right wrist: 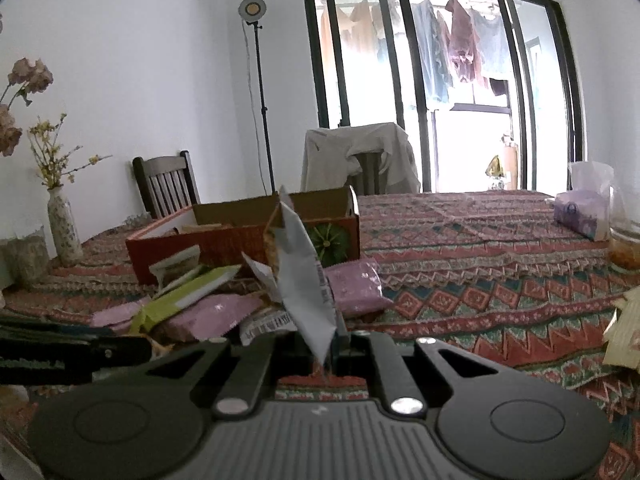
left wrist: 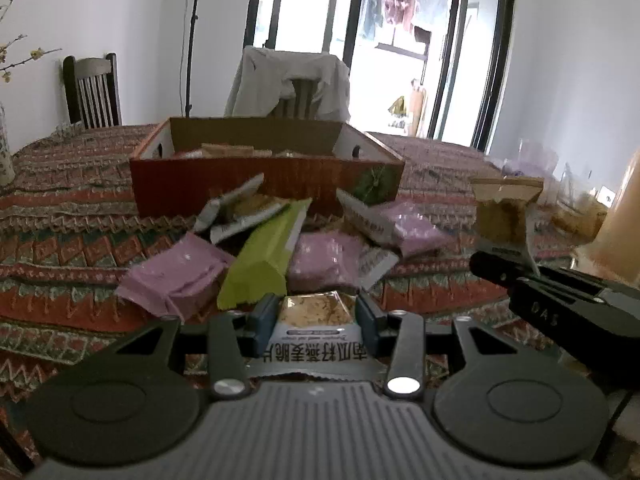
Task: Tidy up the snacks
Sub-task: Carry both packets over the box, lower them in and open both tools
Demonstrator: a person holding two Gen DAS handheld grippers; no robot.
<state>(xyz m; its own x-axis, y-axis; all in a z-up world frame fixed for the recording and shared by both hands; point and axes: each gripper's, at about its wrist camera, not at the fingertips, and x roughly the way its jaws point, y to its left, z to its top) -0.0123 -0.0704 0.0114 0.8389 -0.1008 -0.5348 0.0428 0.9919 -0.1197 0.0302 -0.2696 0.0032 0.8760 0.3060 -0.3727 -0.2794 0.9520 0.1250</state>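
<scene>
My left gripper is shut on a white snack packet with an oat-crisp picture, held just above the patterned tablecloth. Ahead of it lies a heap of snacks: pink packets, a green packet and white ones. Behind the heap stands an open red cardboard box with some packets inside. At the right of the left wrist view, my right gripper is shut on a brown-and-white packet. In the right wrist view that packet stands upright in the right gripper, with the box beyond.
A chair draped with a pale garment and a dark wooden chair stand behind the table. A flower vase is at the left. A purple tissue pack and a glass jar sit at the right.
</scene>
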